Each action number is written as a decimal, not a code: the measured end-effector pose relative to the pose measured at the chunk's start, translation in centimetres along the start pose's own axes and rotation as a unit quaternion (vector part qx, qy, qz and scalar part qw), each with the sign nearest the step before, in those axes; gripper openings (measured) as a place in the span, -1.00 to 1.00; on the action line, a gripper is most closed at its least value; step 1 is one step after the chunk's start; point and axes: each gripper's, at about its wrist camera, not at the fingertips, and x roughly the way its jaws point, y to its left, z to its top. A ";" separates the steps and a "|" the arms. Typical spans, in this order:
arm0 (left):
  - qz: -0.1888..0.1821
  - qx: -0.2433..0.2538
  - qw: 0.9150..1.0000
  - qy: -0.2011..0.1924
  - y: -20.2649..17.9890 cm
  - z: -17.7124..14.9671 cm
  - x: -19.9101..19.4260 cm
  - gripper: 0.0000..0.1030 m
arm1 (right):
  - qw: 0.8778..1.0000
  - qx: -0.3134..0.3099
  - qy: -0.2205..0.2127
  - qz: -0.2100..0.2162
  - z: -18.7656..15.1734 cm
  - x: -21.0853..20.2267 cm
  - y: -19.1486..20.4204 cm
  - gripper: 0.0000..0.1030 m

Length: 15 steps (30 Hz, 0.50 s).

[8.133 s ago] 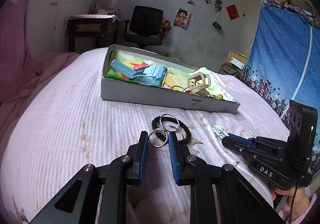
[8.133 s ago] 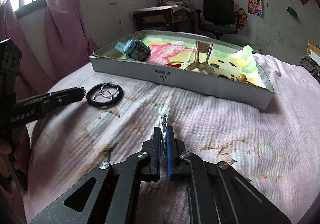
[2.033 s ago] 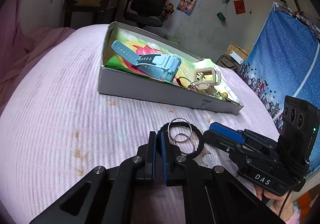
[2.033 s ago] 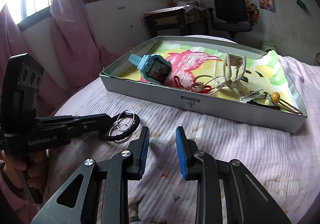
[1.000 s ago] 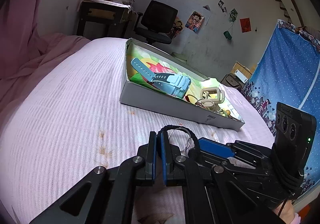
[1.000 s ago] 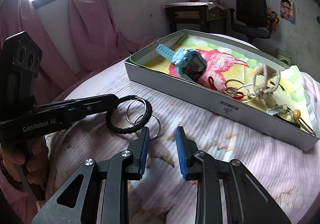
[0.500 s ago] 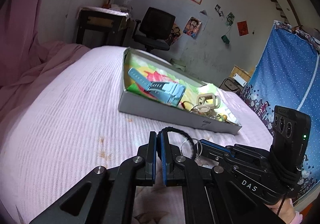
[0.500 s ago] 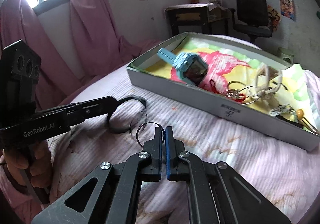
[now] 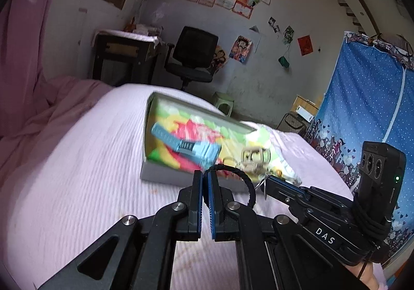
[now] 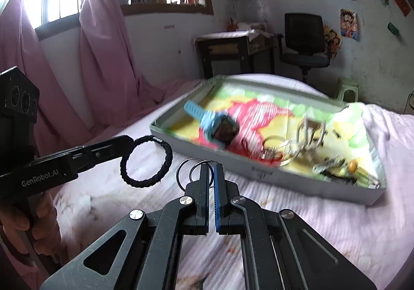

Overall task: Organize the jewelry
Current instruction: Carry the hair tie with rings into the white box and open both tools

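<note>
Black braided cord forms the round hair band (image 10: 146, 161) that is clamped between the closed jaws of the left gripper (image 10: 129, 140) and held in the air above the pale pink ribbed bedspread (image 10: 297, 215). Just beside it, 2 linked silver metal rings (image 10: 192, 172) are pinched at the tips of the right gripper (image 10: 211, 168), whose jaws are pressed together on them. In the left wrist view the same band (image 9: 239, 181) is seen arching from the left gripper (image 9: 204, 176) toward the right gripper (image 9: 270, 181), the 2 tools being close together. Beyond both, a shallow grey cardboard box (image 10: 261, 173) lined with bright yellow, green and red paper lies on the bed; it is blurred. Inside it a light blue plastic wristwatch (image 10: 214, 127) is seen at the left, with a cream hair claw clip (image 10: 310, 132), loose metal rings and small trinkets at the right. The near wall of the box stands between the grippers and its contents. Open bedspread is left in front of the box and to the left, up to the pink curtain (image 10: 103, 44). A black office chair (image 9: 194, 57) and a dark desk (image 9: 121, 57) stand well apart by the far wall.
</note>
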 end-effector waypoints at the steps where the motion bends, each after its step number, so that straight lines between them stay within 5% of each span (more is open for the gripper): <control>1: 0.003 0.004 1.000 -0.004 -0.1 0.4 0.2 -0.91 | 1.000 0.001 -0.006 -0.002 0.4 -0.2 -0.1 -0.94; 8: 0.046 -0.012 0.999 -0.018 0.4 2.9 2.9 -0.91 | 0.999 0.022 -0.005 -0.027 3.2 2.4 -2.0 -0.94; 15: 0.101 -0.023 0.995 0.014 1.7 2.8 5.5 -0.91 | 0.997 0.047 0.020 -0.063 3.7 5.7 -3.7 -0.94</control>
